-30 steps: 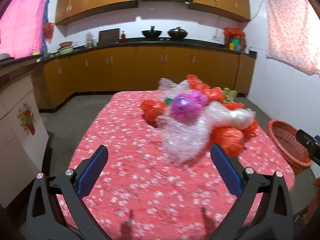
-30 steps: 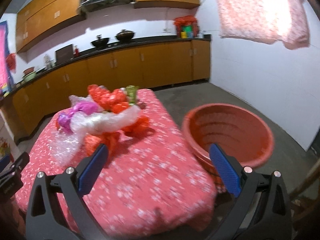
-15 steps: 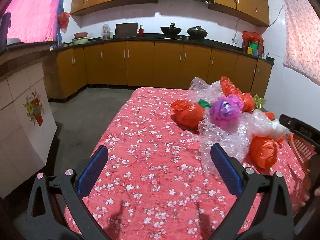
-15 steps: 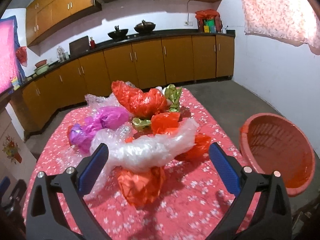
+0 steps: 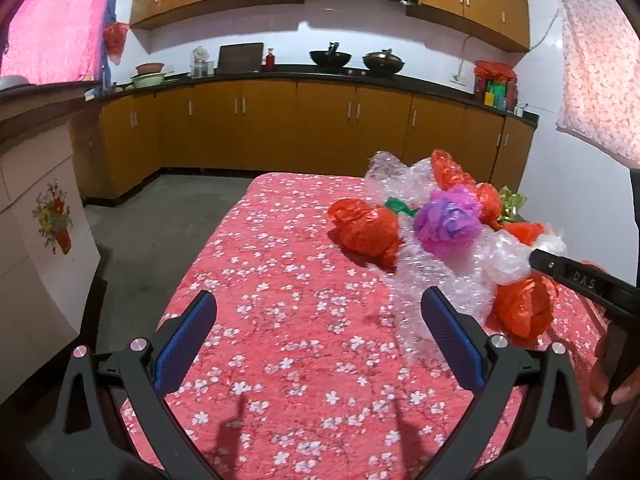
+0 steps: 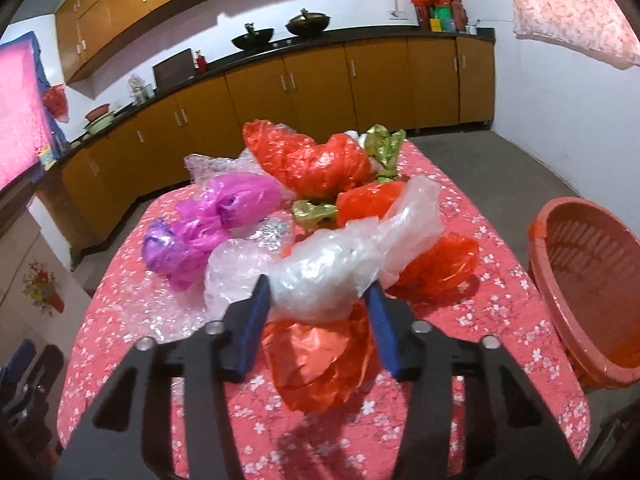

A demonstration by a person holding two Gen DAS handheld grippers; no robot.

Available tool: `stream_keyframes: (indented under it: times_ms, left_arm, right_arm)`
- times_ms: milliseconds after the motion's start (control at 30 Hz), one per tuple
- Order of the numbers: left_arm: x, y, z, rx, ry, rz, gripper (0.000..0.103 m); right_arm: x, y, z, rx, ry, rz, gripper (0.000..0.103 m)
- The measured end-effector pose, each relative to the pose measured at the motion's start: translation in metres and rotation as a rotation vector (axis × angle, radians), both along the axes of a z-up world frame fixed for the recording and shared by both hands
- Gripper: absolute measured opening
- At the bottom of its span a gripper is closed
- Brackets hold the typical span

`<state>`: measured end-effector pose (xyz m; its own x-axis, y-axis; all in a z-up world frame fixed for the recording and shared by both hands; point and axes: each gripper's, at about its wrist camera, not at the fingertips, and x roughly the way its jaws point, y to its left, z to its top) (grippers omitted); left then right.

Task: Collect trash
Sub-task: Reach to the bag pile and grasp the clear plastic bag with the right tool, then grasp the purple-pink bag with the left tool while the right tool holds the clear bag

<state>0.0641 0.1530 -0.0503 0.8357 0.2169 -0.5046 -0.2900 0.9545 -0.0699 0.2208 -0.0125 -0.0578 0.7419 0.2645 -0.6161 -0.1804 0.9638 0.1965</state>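
A heap of crumpled plastic bags lies on the red flowered table [image 5: 280, 280]. My right gripper [image 6: 318, 300] has its jaws closed in on the clear plastic bag [image 6: 344, 264] at the front of the heap, with a red bag [image 6: 316, 364] lying under it. A purple bag [image 6: 212, 220], more red bags [image 6: 312, 160] and bubble wrap [image 5: 436, 280] lie around. My left gripper [image 5: 320, 344] is open and empty over the table, left of the heap. The right gripper's finger [image 5: 580, 276] shows in the left wrist view.
An orange-red plastic basket [image 6: 592, 280] stands off the table's right edge. Kitchen cabinets [image 5: 320, 128] run along the back wall. A tiled counter [image 5: 36, 208] stands at the left. Grey floor lies between table and cabinets.
My right gripper moved forward to the heap and its jaws closed on the clear bag. My left gripper drifted left and stayed open.
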Motion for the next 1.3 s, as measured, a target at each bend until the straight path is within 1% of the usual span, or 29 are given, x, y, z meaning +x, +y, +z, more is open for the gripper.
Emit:
stream_keyframes:
  times_ms: [67,167,333,467,533,733,867,1000,1067,1133,1200,1267,1300]
  left_arm:
    - [0.003,-0.004,0.001,0.006,0.0,-0.016,0.101]
    - [0.005,-0.012,0.002,0.019,-0.001,-0.036,0.101]
    - [0.011,-0.018,0.003,0.015,0.005,-0.064,0.101]
    - [0.018,-0.021,0.008,-0.003,0.005,-0.092,0.1]
    - [0.026,-0.025,0.014,-0.004,-0.003,-0.11,0.1]
    - [0.063,-0.039,0.028,-0.007,-0.01,-0.173,0.093]
    - [0.093,-0.049,0.027,-0.005,0.022,-0.203,0.09]
    - [0.118,-0.057,0.018,-0.019,0.072,-0.23,0.088]
    - [0.128,-0.062,0.012,-0.019,0.102,-0.233,0.082]
    - [0.133,-0.065,0.006,-0.025,0.121,-0.24,0.078]
    - [0.139,-0.07,0.002,-0.012,0.137,-0.239,0.076]
    - [0.144,-0.072,0.0,-0.009,0.153,-0.241,0.071]
    - [0.146,-0.072,-0.001,-0.01,0.158,-0.24,0.07]
  right_arm:
    - [-0.001,0.001,0.001,0.004,-0.005,0.014,0.038]
    - [-0.003,0.0,0.002,0.011,-0.012,0.025,0.035]
    - [-0.007,-0.005,0.009,0.026,-0.036,0.025,0.034]
    - [-0.014,-0.014,0.019,0.029,-0.065,0.026,0.034]
    - [-0.018,-0.02,0.022,0.026,-0.076,0.021,0.034]
    - [-0.026,-0.054,0.024,0.02,-0.084,-0.031,0.034]
    - [-0.028,-0.078,0.022,0.022,-0.075,-0.072,0.034]
    - [-0.028,-0.096,0.019,0.023,-0.067,-0.098,0.034]
    - [-0.027,-0.103,0.018,0.026,-0.062,-0.107,0.034]
    - [-0.027,-0.108,0.017,0.031,-0.06,-0.111,0.034]
    - [-0.027,-0.112,0.015,0.037,-0.057,-0.113,0.034]
    - [-0.027,-0.116,0.013,0.041,-0.051,-0.115,0.034]
    - [-0.027,-0.118,0.012,0.043,-0.047,-0.115,0.034]
